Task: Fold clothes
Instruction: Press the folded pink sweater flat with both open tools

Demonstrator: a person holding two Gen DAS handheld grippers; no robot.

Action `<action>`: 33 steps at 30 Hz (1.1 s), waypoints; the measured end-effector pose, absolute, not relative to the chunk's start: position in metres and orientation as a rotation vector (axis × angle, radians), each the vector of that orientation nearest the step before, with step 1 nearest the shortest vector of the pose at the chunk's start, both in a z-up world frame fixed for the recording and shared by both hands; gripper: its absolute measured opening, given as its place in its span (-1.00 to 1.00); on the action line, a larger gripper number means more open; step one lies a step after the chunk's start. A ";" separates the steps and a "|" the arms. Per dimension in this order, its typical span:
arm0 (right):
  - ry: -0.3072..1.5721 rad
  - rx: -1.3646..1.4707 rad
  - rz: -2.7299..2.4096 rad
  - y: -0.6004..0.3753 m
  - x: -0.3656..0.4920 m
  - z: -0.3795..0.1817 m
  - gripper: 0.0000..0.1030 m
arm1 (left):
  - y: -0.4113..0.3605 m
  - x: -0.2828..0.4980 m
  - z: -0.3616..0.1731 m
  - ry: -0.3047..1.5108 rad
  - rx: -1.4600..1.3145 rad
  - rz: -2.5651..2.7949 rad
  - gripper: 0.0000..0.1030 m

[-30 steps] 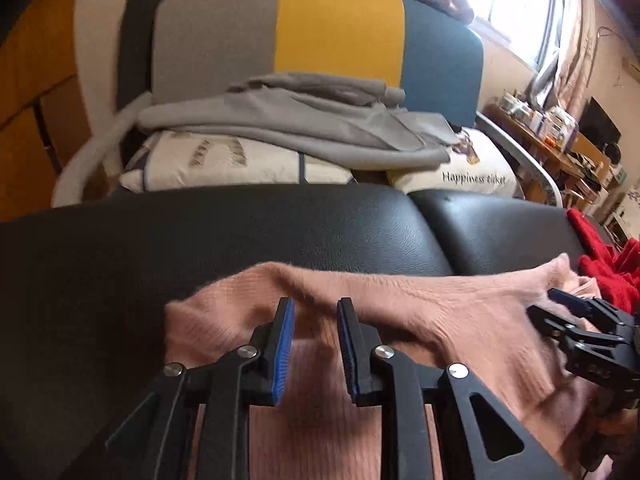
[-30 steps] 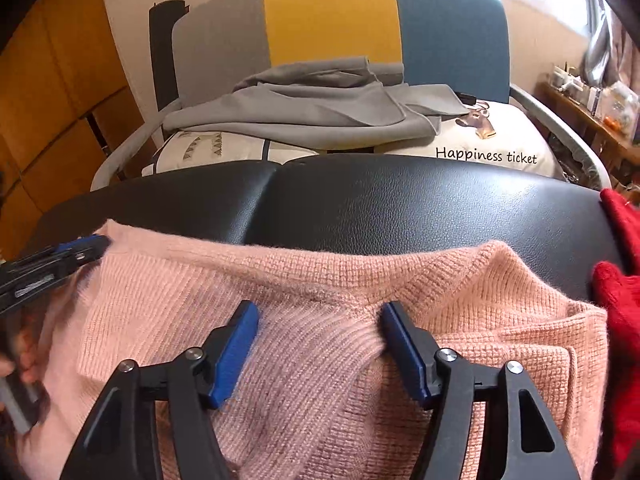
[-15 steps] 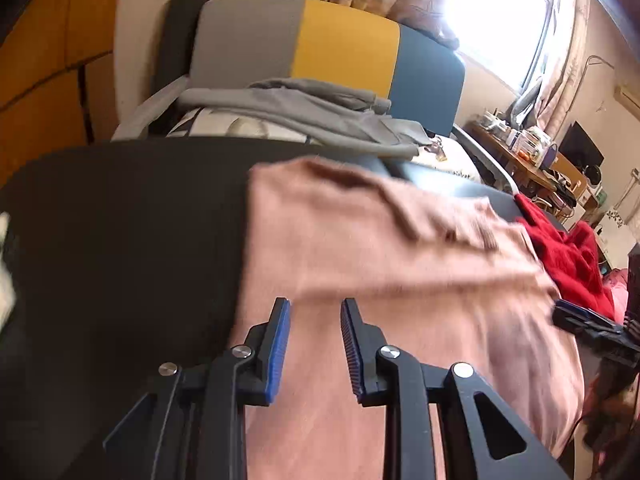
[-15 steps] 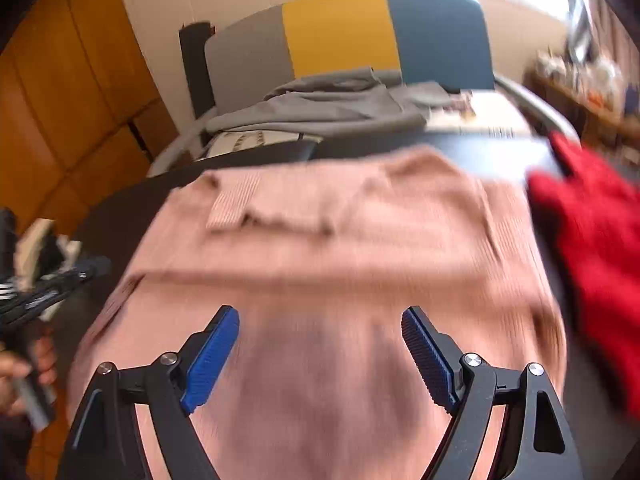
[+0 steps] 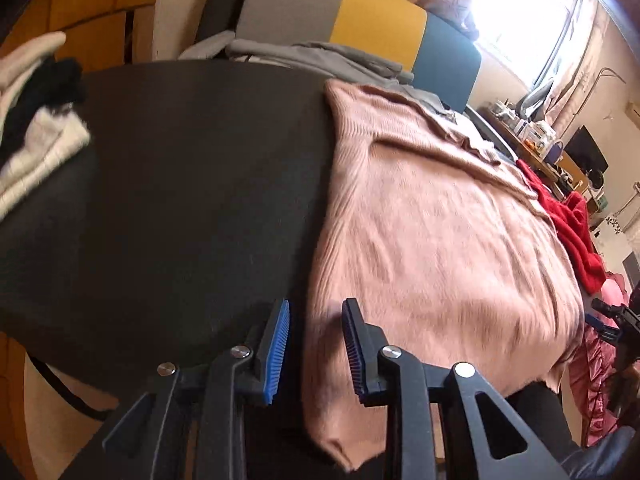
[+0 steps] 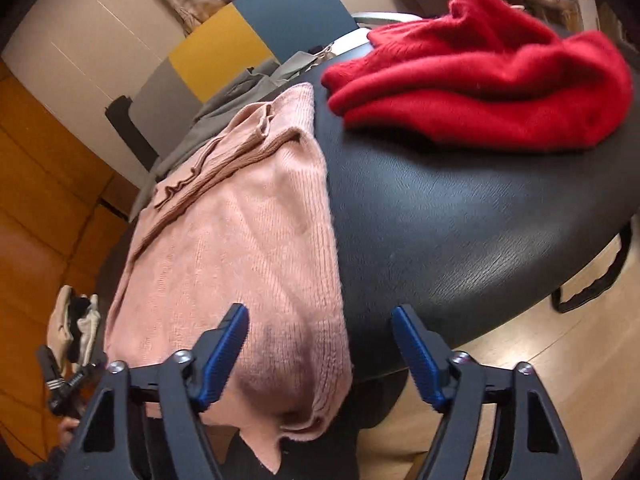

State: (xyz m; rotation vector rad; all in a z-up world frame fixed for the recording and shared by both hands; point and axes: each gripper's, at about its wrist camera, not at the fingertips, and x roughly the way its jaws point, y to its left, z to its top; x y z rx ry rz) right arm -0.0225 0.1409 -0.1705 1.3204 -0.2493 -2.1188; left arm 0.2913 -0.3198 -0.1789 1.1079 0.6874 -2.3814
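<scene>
A pink knit sweater lies spread on the black padded table, its lower hem hanging over the near edge. My left gripper is open and empty, its jaws either side of the sweater's left edge near the hem. In the right wrist view the same sweater runs away from me; my right gripper is wide open and empty above its right hem corner. The left gripper shows at the lower left there, and the right gripper shows at the right edge of the left view.
A crumpled red sweater lies on the table to the right of the pink one. A white and black pile of clothes sits at the table's left. Behind stands a grey, yellow and blue chair with grey clothes.
Both grippers have pulled back from the sweater's collar to the near hem, left toward the left edge, right toward the right corner. The sweater now lies spread out lengthwise.
</scene>
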 end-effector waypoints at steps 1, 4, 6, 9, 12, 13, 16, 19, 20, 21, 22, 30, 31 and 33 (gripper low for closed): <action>-0.231 1.322 -2.115 0.138 -0.022 -0.173 0.29 | -0.318 0.293 -0.179 0.669 1.105 -2.391 -0.44; -0.175 1.309 -2.120 0.131 -0.020 -0.175 0.18 | -0.316 0.293 -0.179 0.644 1.101 -2.403 -0.43; -0.162 1.296 -2.110 0.127 -0.020 -0.175 -0.29 | -0.315 0.294 -0.180 0.638 1.095 -2.407 -0.42; -0.115 1.290 -2.059 0.114 -0.015 -0.180 -0.53 | -0.313 0.297 -0.179 0.626 1.096 -2.403 -0.39; -0.132 1.287 -2.035 0.110 -0.014 -0.184 -0.52 | -0.312 0.303 -0.181 0.660 1.068 -2.417 -0.32; -0.146 1.290 -2.027 0.110 -0.014 -0.185 -0.52 | -0.312 0.306 -0.182 0.673 1.056 -2.421 -0.32; -0.180 1.292 -2.006 0.113 -0.015 -0.188 -0.52 | -0.310 0.310 -0.182 0.687 1.049 -2.419 -0.31; -0.200 1.290 -2.005 0.114 -0.014 -0.189 -0.47 | -0.305 0.305 -0.182 0.676 1.059 -2.433 -0.31; -0.199 1.285 -2.005 0.114 -0.013 -0.189 -0.41 | -0.304 0.303 -0.181 0.670 1.064 -2.438 -0.31; -0.194 1.277 -2.006 0.112 -0.012 -0.188 -0.27 | -0.302 0.300 -0.181 0.666 1.068 -2.443 -0.31; -0.176 1.258 -2.001 0.108 -0.009 -0.187 -0.15 | -0.299 0.297 -0.182 0.657 1.073 -2.439 -0.31; 0.188 1.230 -1.994 0.051 0.016 -0.180 1.00 | -0.296 0.292 -0.183 0.685 1.046 -2.375 -0.31; 0.168 1.234 -2.003 0.053 0.016 -0.179 1.00 | -0.297 0.293 -0.183 0.701 1.042 -2.376 -0.31; 0.150 1.232 -2.015 0.054 0.016 -0.179 1.00 | -0.299 0.294 -0.184 0.732 1.035 -2.374 -0.31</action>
